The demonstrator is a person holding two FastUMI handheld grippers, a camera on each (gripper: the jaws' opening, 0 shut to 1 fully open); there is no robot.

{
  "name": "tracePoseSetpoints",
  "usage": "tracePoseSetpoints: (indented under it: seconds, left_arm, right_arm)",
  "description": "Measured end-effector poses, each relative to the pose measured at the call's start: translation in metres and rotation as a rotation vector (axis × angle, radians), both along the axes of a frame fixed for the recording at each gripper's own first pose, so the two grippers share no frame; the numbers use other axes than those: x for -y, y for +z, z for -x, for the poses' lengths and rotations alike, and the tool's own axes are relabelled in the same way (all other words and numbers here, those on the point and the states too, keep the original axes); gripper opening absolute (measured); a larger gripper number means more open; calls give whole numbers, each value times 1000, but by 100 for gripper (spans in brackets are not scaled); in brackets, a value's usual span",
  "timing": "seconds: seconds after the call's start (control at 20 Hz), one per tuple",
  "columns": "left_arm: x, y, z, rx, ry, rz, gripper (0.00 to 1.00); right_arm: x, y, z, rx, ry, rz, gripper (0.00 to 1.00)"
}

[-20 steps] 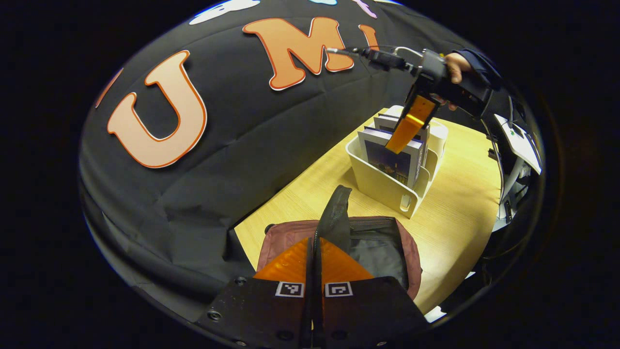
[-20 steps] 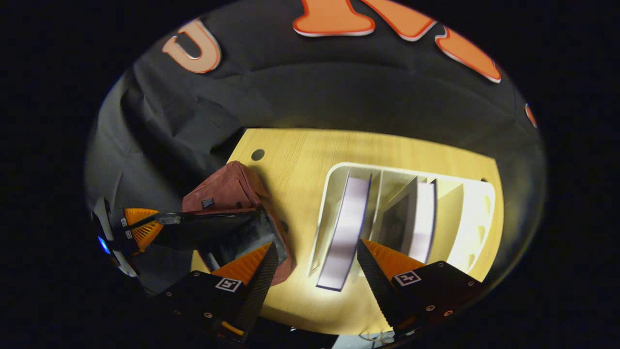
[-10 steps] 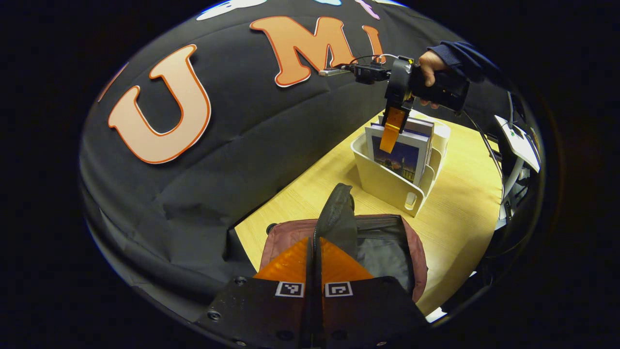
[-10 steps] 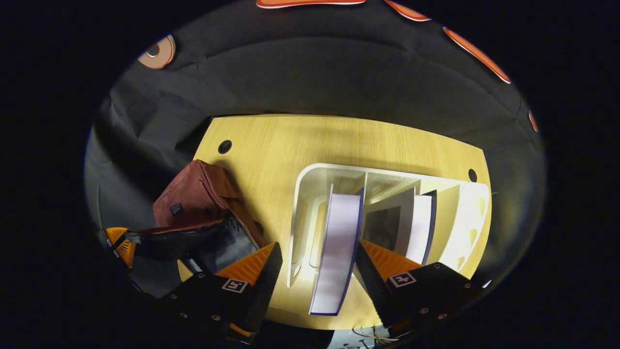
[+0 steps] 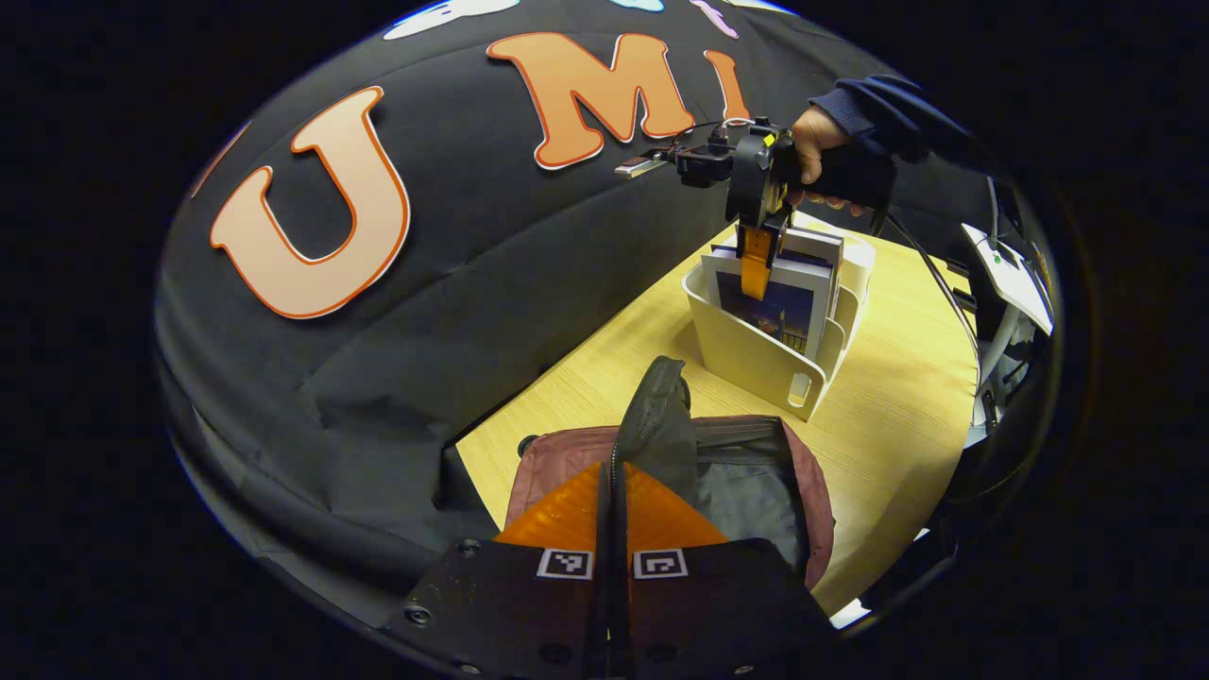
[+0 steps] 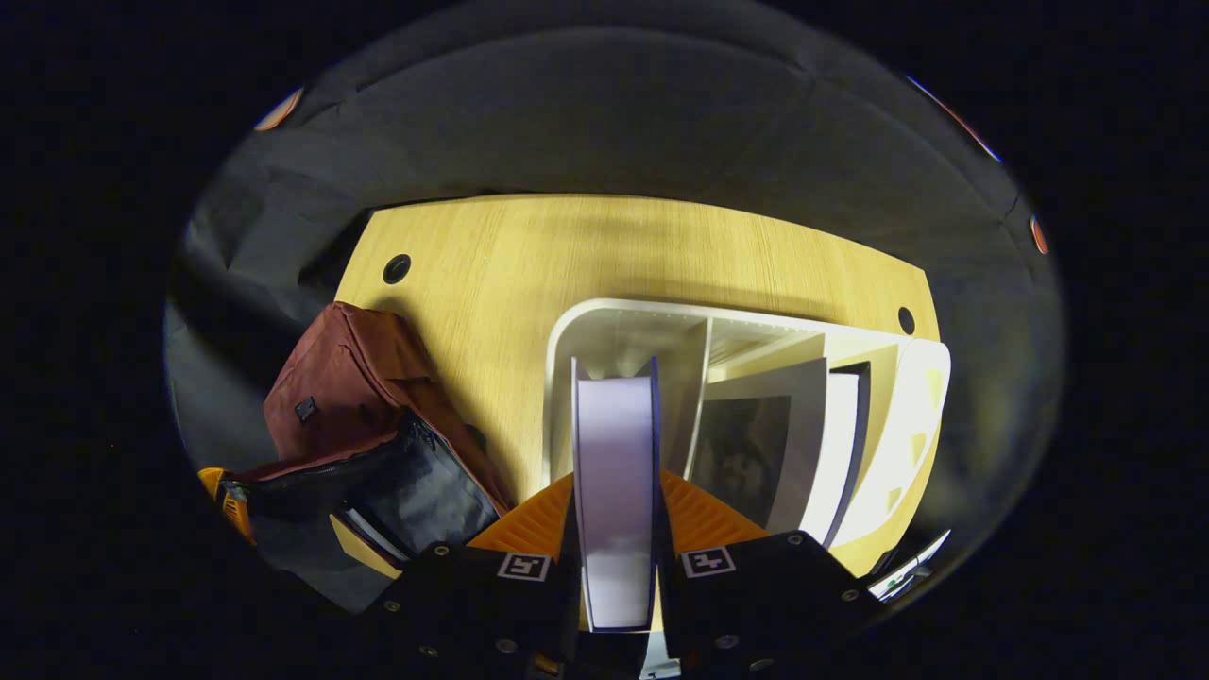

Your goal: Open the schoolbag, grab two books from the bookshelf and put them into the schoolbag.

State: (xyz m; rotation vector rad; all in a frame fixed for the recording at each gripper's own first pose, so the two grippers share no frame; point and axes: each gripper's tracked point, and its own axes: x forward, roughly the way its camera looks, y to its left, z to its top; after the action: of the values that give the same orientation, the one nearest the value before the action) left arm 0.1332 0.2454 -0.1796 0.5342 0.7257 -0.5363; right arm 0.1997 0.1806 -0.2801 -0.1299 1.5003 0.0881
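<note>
- Book (image 6: 614, 472): upright in the white bookshelf (image 6: 604, 326); my right gripper (image 6: 616, 552) pinches its top edge. Stiff, likely moderately heavy; I'd grip near the spine.
- Schoolbag (image 5: 756, 472): soft, open; my left gripper (image 5: 612, 501) is pressed together on its flap (image 5: 656, 430).

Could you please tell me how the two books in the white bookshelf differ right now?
The front book is clamped by the right gripper; the rear book is untouched. The front book stands upright in the bookshelf, while the rear book leans. Both remain in the bookshelf, in separate slots.
</note>
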Motion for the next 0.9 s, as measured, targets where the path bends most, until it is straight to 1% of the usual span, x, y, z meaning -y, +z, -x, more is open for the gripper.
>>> tracePoseSetpoints:
  seconds: [0.05, 0.1, 0.2, 0.4, 0.65, 0.9]
  left_arm:
    - [-1, 0, 0, -1, 1, 1, 2]
    - [0, 0, 0, -2, 0, 2, 2]
    - [0, 0, 0, -2, -5, 0, 1]
    - [1, 0, 7, 2, -18, 1, 2]
    - [4, 1, 10, 9, -38, -10, 2]
    - [7, -1, 14, 9, -54, -8, 2]
  right_arm:
    - [1, 4, 2, 0, -8, 1, 26]
    - [3, 8, 2, 7, -11, 5, 34]
    - [6, 21, 3, 22, -11, 13, 33]
    - [12, 42, 9, 42, -33, -4, 32]
    - [19, 73, 24, 83, -18, -7, 32]
    - [20, 109, 40, 128, -39, -57, 31]
